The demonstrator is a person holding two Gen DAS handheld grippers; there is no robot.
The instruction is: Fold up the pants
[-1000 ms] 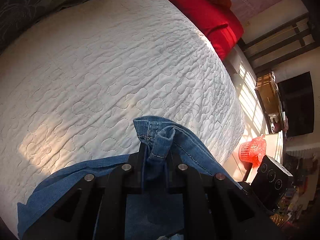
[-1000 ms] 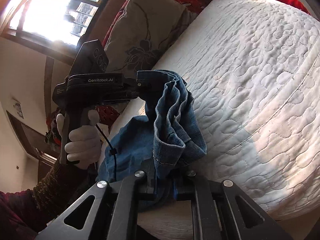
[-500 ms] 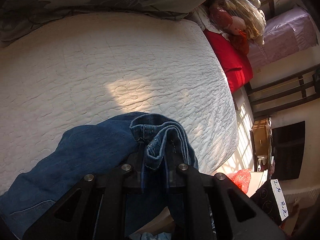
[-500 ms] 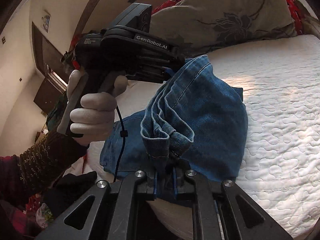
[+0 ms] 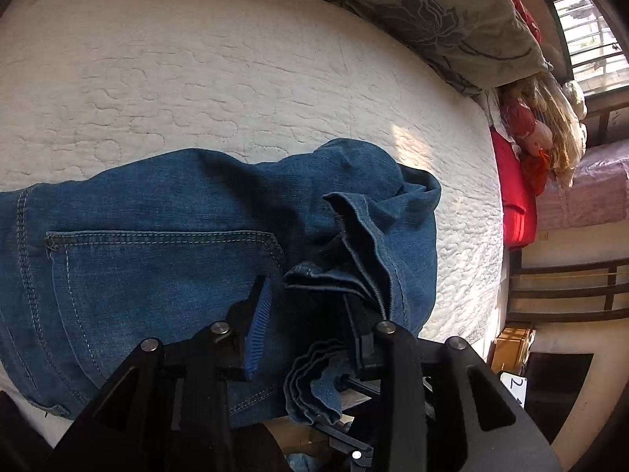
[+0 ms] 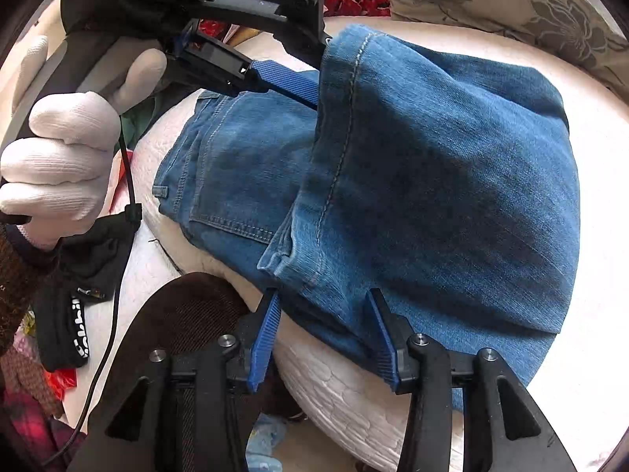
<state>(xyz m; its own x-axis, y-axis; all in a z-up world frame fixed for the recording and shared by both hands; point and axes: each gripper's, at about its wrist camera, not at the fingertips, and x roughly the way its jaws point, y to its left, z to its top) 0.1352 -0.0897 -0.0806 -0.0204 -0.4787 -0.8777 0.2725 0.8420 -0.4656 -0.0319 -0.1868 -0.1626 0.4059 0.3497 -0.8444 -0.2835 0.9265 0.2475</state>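
Observation:
The blue denim pants (image 5: pixel 165 259) lie on the white quilted bed (image 5: pixel 236 78), back pocket up, with the leg part folded over the seat (image 6: pixel 452 181). My left gripper (image 5: pixel 306 314) is open; the hem bunch (image 5: pixel 354 244) rests loosely between its jaws against the right finger. The left gripper also shows in the right wrist view (image 6: pixel 275 63), held in a white-gloved hand (image 6: pixel 63 165) at the fold's far corner. My right gripper (image 6: pixel 326 334) is open, jaws apart at the folded layer's near hem edge.
A grey floral pillow (image 5: pixel 412 11) and red pillows (image 5: pixel 515 204) lie at the head of the bed. Dark clothing (image 6: pixel 82 275) and clutter hang off the bed's near edge. A brown cushion (image 6: pixel 184 314) sits below my right gripper. Wooden rails (image 5: pixel 570 291) stand beyond the bed.
Both grippers carried the hems over onto the seat of the pants, then opened. The folded layer now rests on the pants; before, both grippers were shut on the denim.

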